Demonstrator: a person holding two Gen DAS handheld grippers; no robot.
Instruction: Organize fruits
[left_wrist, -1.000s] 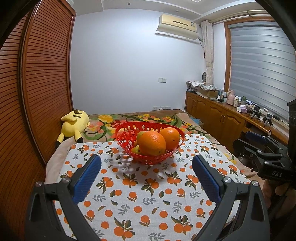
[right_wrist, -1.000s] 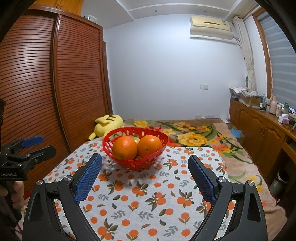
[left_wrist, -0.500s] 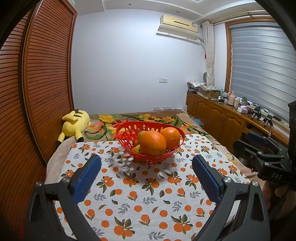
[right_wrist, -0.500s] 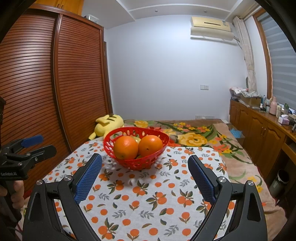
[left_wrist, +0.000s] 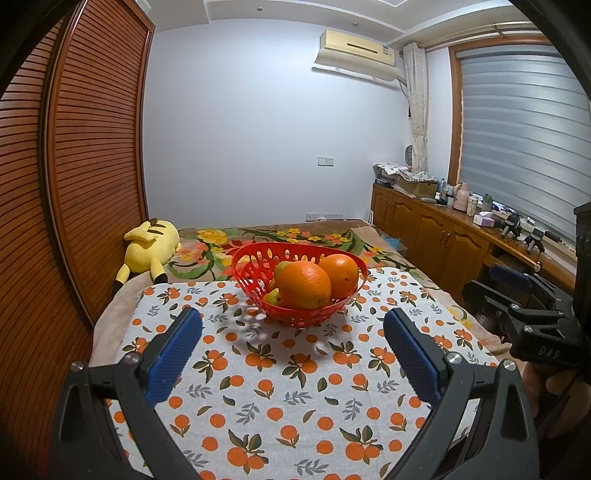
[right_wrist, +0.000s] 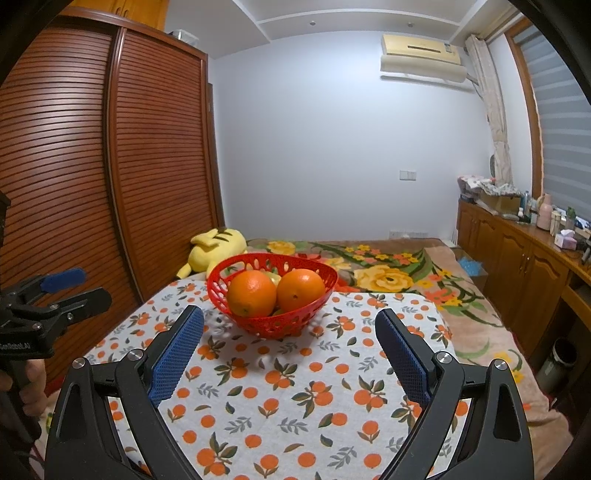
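Sitting heaped in red basket (left_wrist: 255, 280): two oranges (left_wrist: 304, 284); both claws (left_wrist: 291, 334) wide, empty.

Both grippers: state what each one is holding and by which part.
Nothing is held. The left gripper and the right gripper both stand open over the patterned cloth, short of the red basket with its oranges.

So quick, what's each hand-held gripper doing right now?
Left hand-held gripper: open, holding nothing.
Right hand-held gripper: open, holding nothing.
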